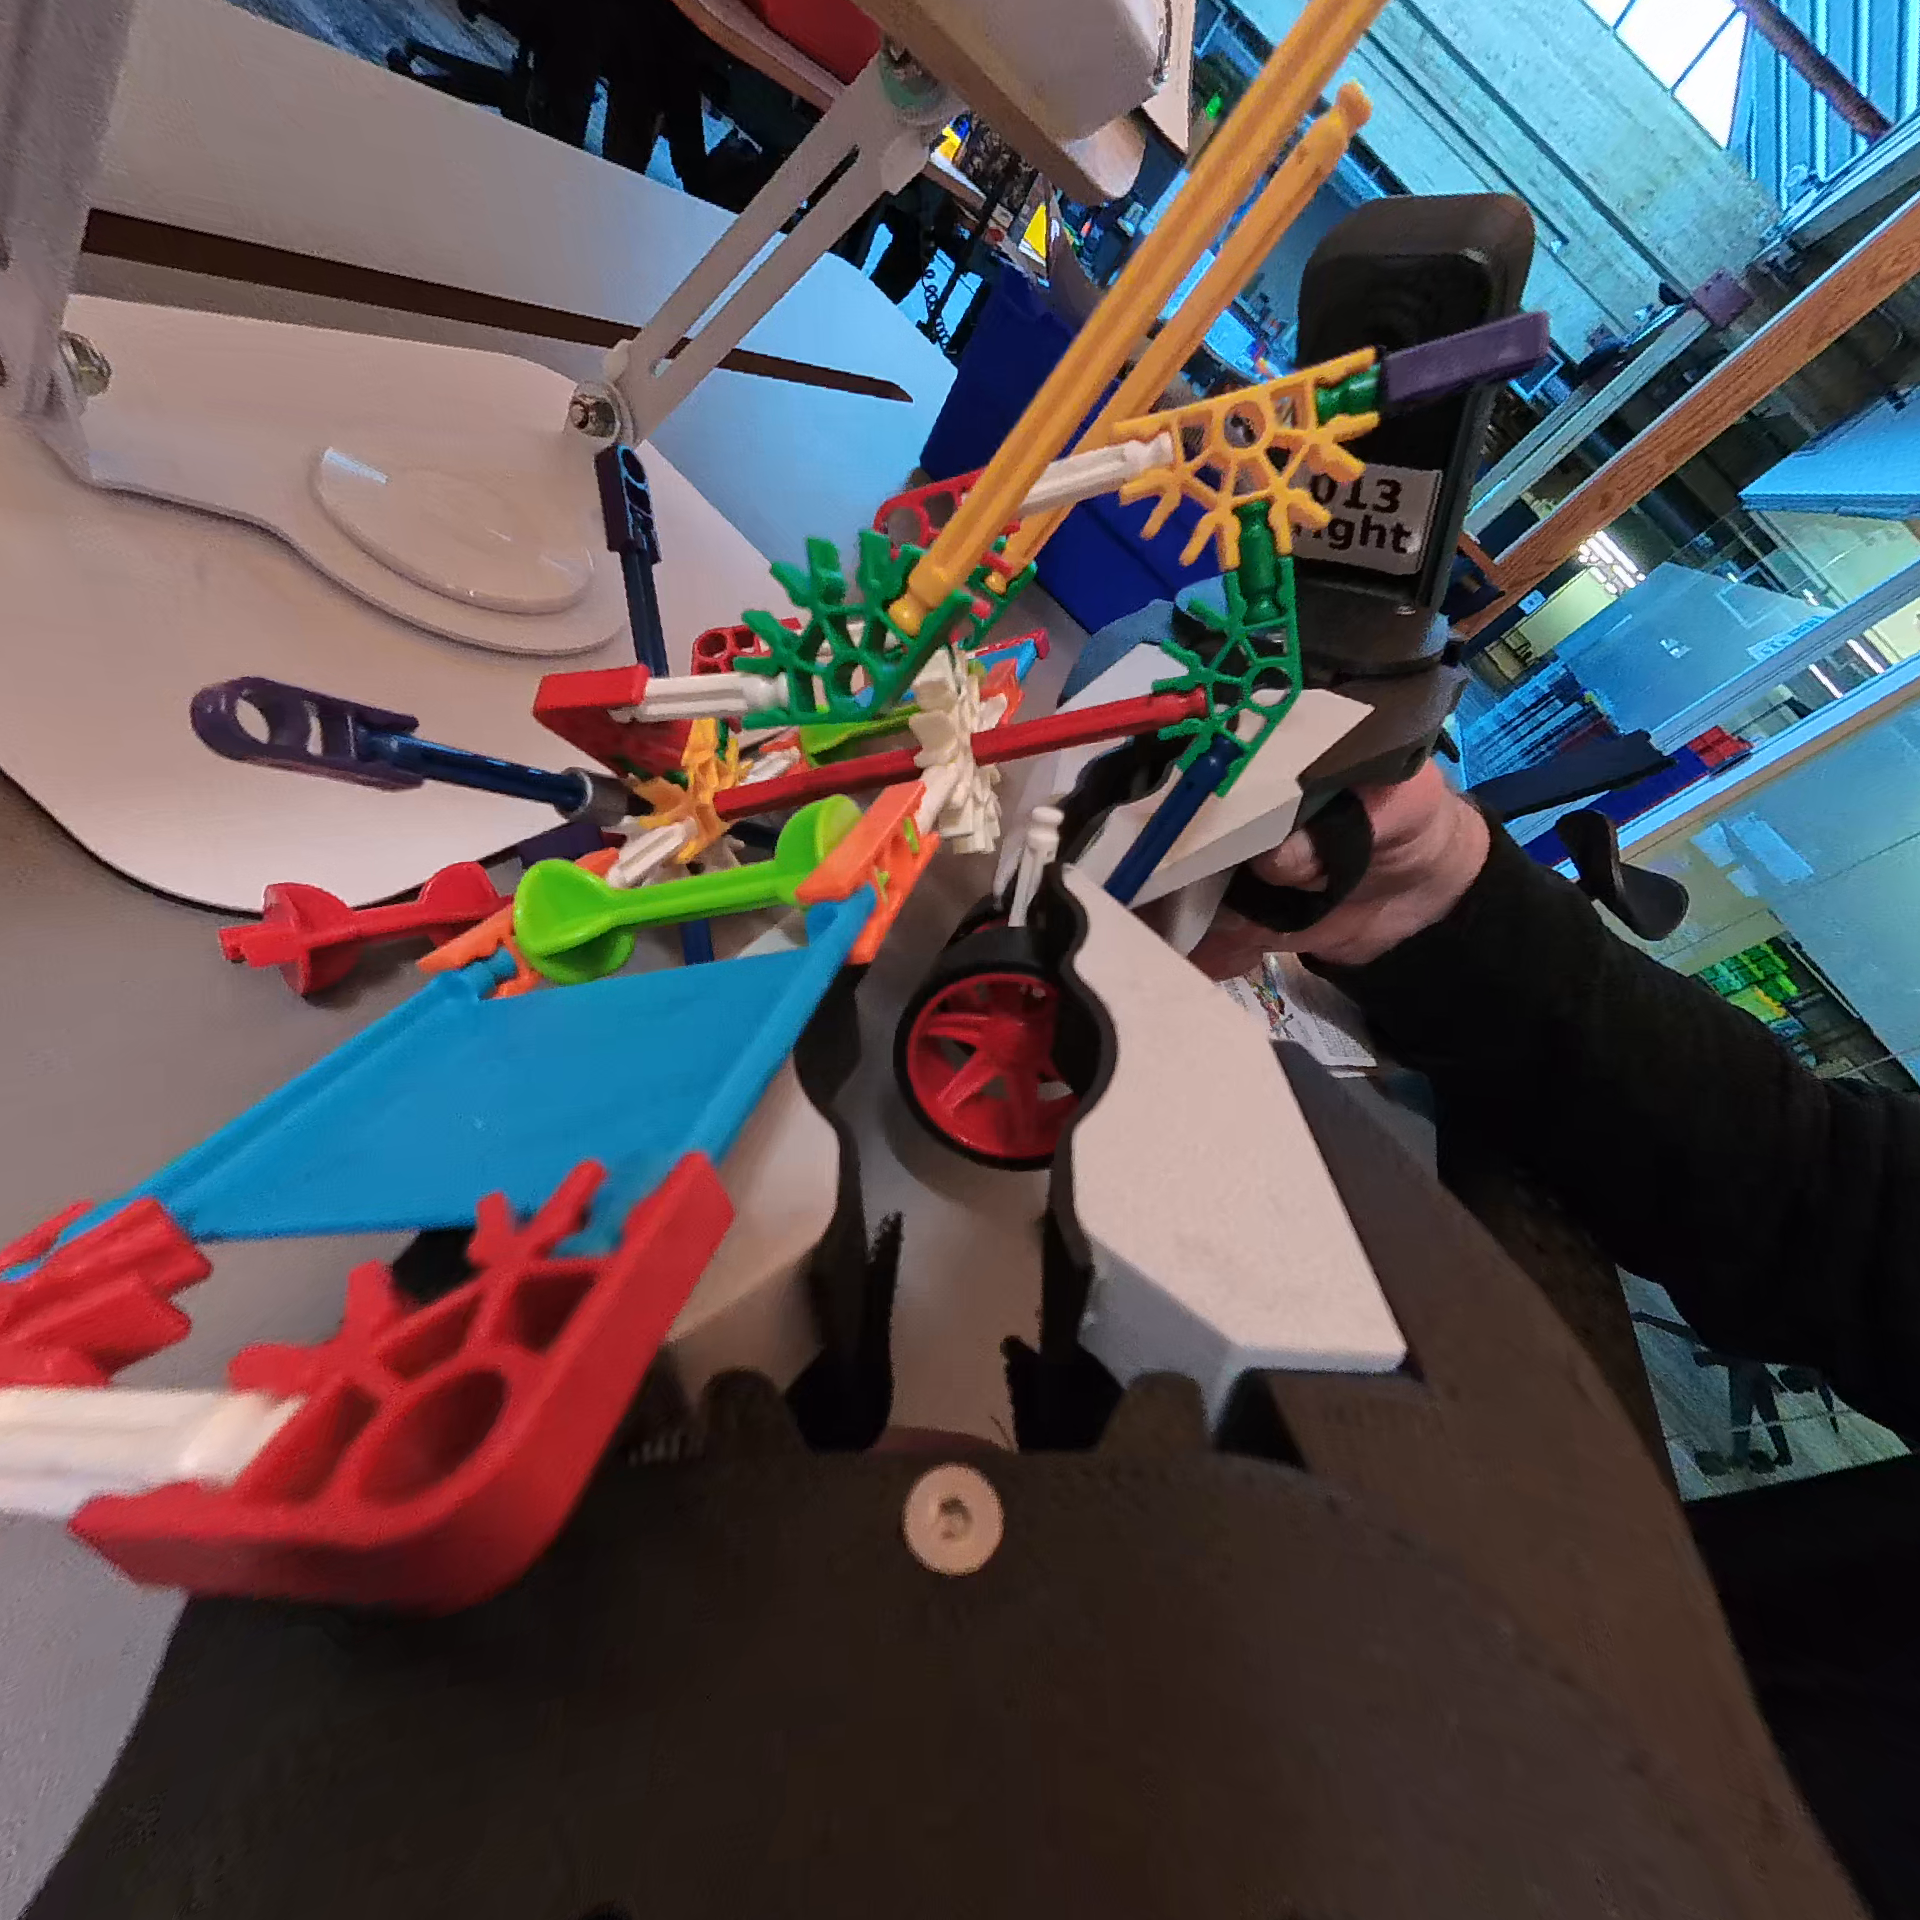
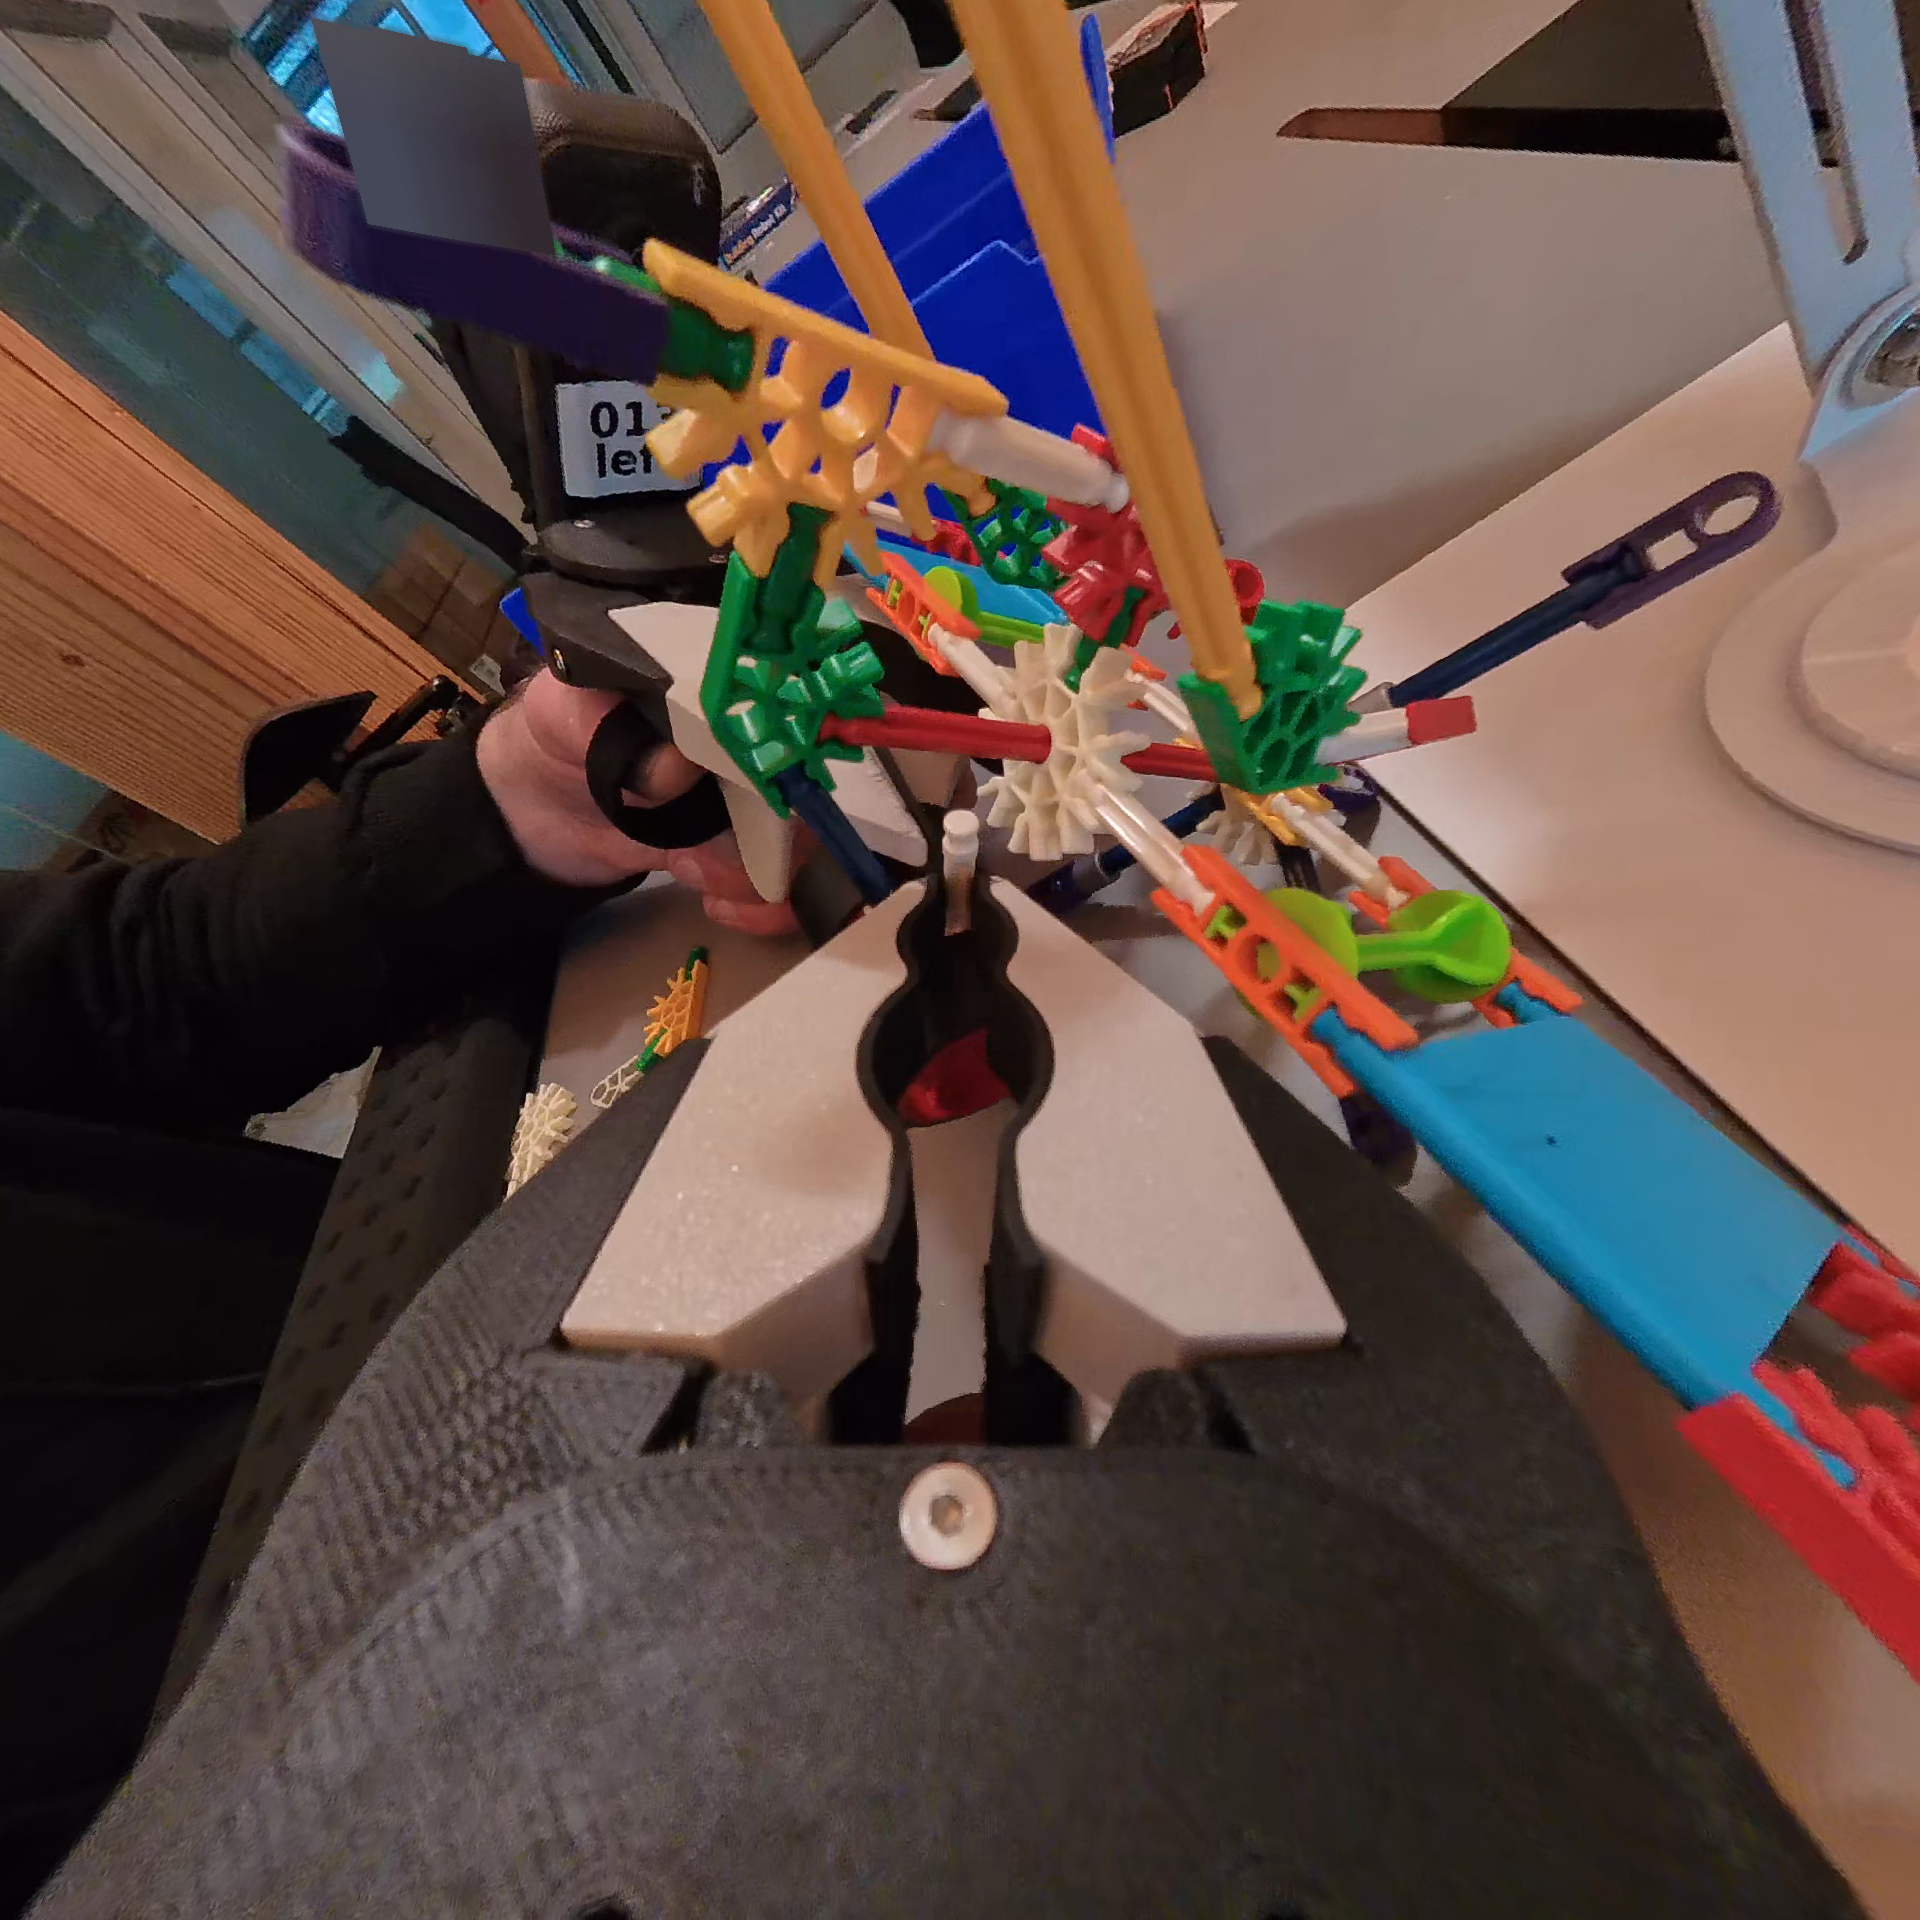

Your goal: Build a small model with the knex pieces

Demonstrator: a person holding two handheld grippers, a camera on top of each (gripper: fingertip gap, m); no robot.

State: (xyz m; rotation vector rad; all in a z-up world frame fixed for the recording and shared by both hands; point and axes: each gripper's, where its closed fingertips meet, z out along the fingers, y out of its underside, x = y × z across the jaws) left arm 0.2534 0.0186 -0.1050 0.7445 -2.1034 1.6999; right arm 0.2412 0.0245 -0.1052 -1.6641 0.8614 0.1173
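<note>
A black-tyred red wheel [image 1: 987,1060] on a short white rod [image 2: 958,847] is seen clamped between the closed fingers of the right gripper [image 2: 956,935], while the left gripper [image 1: 961,997] is positioned around the same wheel; whether it grips cannot be told. Just beyond, a multicoloured rod-and-connector toy model [image 1: 831,665] is raised near the edge of the white table [image 1: 156,623], a blue bin [image 2: 966,260] behind it.

Both hand-held grippers close on the black-tyred red wheel [image 1: 987,1060] beside the colourful rod-and-connector model [image 1: 831,717].
</note>
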